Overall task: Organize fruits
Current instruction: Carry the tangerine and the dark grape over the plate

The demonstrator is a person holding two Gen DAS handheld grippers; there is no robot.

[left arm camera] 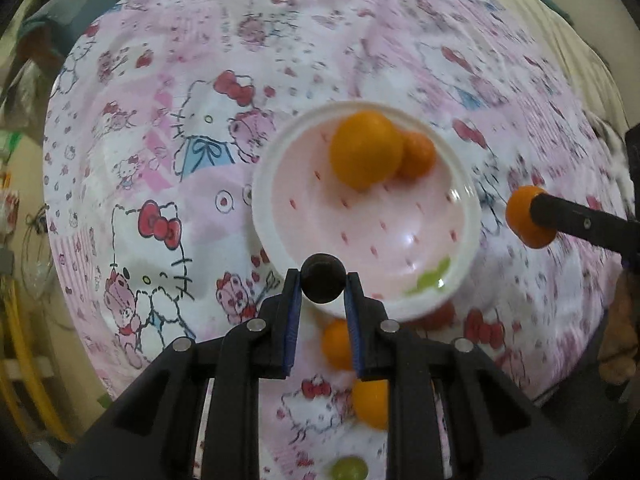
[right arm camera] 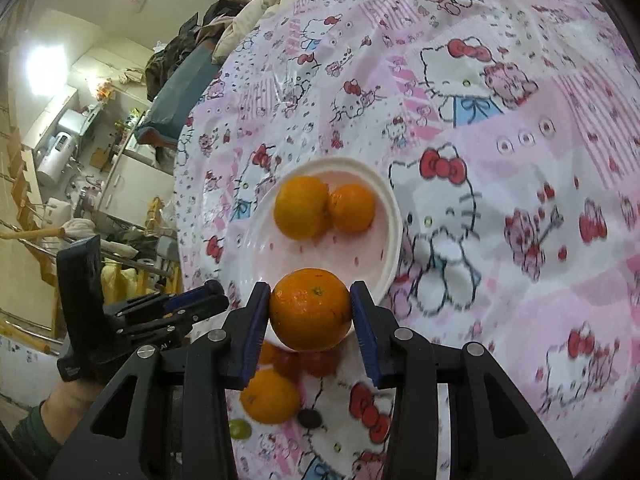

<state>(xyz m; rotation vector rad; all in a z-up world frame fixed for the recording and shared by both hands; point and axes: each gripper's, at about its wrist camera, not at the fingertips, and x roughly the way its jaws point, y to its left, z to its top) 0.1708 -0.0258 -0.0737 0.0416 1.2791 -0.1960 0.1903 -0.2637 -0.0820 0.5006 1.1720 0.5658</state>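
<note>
My left gripper (left arm camera: 322, 283) is shut on a dark round grape (left arm camera: 322, 282), held over the near rim of a white and pink bowl (left arm camera: 280, 216). Two oranges (left arm camera: 366, 154) lie together in the bowl's far side. My right gripper (right arm camera: 311, 309) is shut on an orange (right arm camera: 311, 308) above the bowl's (right arm camera: 390, 216) near edge; the same orange (left arm camera: 526, 216) shows at the right of the left wrist view. The two oranges (right arm camera: 302, 207) in the bowl sit side by side. In the right wrist view the left gripper (right arm camera: 200, 300) is at the lower left.
Loose on the patterned tablecloth (right arm camera: 500, 240) near me lie an orange (right arm camera: 270, 396), a dark grape (right arm camera: 310, 418), a green grape (right arm camera: 240, 428) and red fruit (right arm camera: 316, 362). Below my left fingers lie two oranges (left arm camera: 336, 344) and a green grape (left arm camera: 349, 468). A cluttered room lies beyond the table's left edge.
</note>
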